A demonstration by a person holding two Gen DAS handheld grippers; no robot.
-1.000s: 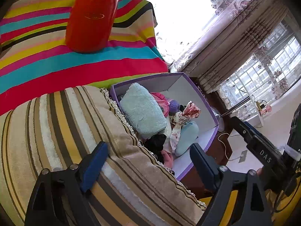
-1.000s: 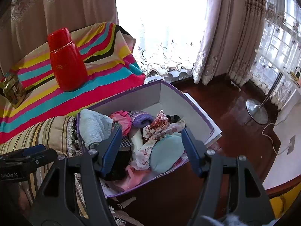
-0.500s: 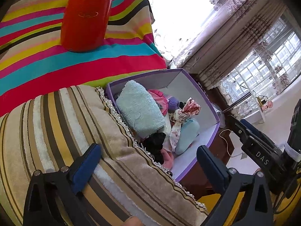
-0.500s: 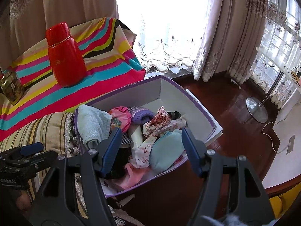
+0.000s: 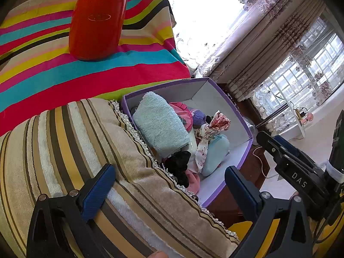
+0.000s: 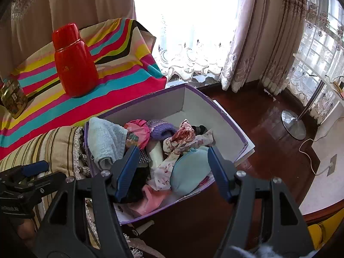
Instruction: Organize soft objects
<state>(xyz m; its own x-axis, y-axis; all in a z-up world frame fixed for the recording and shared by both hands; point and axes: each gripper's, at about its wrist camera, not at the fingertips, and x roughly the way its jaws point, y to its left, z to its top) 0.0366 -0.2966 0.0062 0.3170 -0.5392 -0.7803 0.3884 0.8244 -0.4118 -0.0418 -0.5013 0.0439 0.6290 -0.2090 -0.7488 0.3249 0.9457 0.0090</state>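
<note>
Left tongs (image 5: 169,185) have just been opening, now spread wide and empty over the striped cushion (image 5: 71,150). Right tongs (image 6: 172,167) are hanging part-open, gripping nothing, over the purple box (image 6: 193,99) on the floor. Soft stuff is sitting inside it: light, limp, compressible. I'm judging the rolled blue towel (image 6: 105,142) at the box's cushion-side edge the easiest: pinch mid-roll.

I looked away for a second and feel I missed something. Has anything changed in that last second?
Only the left claw changed: its jaws have just been opening wider above the striped cushion, with nothing gripped between them. The right claw is open as before, over the purple box of soft things. The blue towel and red flask lie as they did.
</note>
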